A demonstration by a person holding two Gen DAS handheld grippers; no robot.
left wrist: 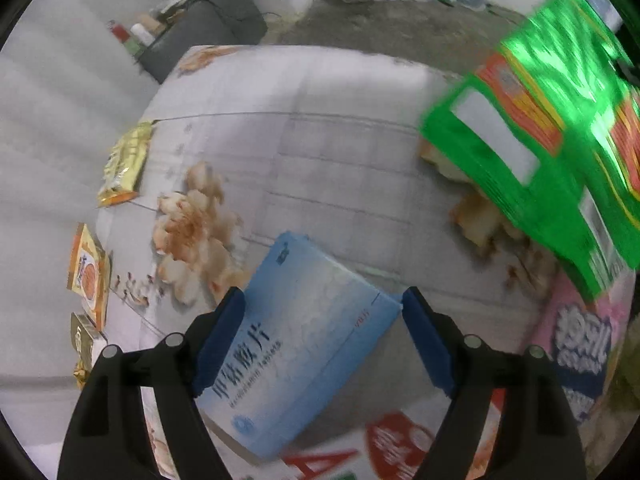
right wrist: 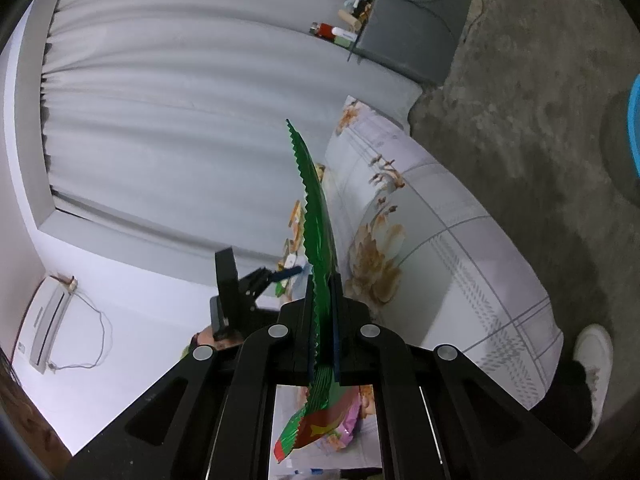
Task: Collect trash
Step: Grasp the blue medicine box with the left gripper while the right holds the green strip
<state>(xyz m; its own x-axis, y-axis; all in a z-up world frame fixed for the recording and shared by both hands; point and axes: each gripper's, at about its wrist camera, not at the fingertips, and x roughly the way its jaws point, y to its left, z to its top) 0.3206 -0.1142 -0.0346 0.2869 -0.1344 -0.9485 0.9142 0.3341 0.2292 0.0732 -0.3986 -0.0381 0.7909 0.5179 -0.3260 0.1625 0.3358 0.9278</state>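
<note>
A curtain (right wrist: 180, 92) in pale grey pleats hangs ahead and to the left of the right tool. A table (left wrist: 320, 152), under a cloth printed with orange flowers (left wrist: 192, 224) and a grey grid, lies below and ahead of the left tool. Past its far edge stands a dark grey cabinet (right wrist: 416, 28), up and to the right of the right tool, with small bottles (right wrist: 340, 30) crowded on its top and a cable trailing over it. The floor (right wrist: 540, 100) to the right is rough grey concrete. An air conditioner (right wrist: 46, 324) sits on the white wall, low to the left. A white shoe (right wrist: 596, 364) shows at the right edge.
</note>
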